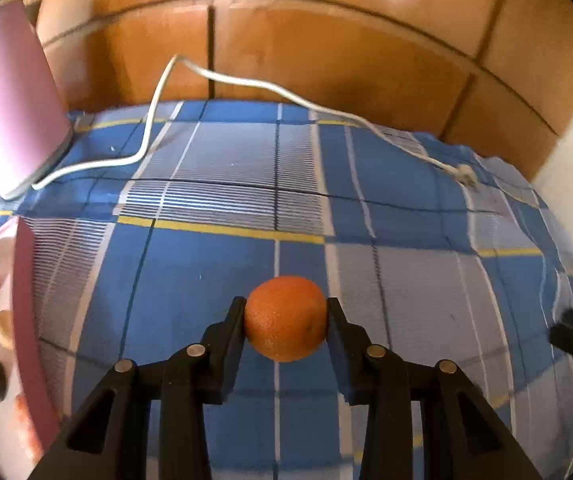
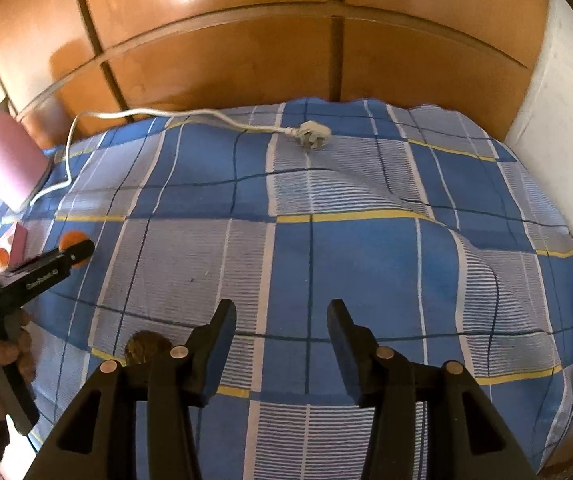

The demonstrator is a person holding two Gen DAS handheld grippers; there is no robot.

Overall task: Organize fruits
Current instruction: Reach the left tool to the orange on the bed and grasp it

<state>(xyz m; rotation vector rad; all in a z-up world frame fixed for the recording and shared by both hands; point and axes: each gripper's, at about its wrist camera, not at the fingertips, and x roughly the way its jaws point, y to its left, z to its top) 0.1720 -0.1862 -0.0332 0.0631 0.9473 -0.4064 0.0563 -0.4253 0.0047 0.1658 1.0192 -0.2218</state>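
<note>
Orange (image 1: 285, 318) sits clamped between the left gripper (image 1: 286, 312) fingers; the right gripper (image 2: 282, 314) gapes wide, holding nothing.

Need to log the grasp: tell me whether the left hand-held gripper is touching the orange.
Touching. The left wrist view shows the left hand-held gripper with both fingers pressed against the orange.

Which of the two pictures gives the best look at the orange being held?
The left wrist view: the orange sits centred between the left gripper fingers, whole and close. The right wrist view shows only a small sliver of it behind that gripper, far left.
</note>
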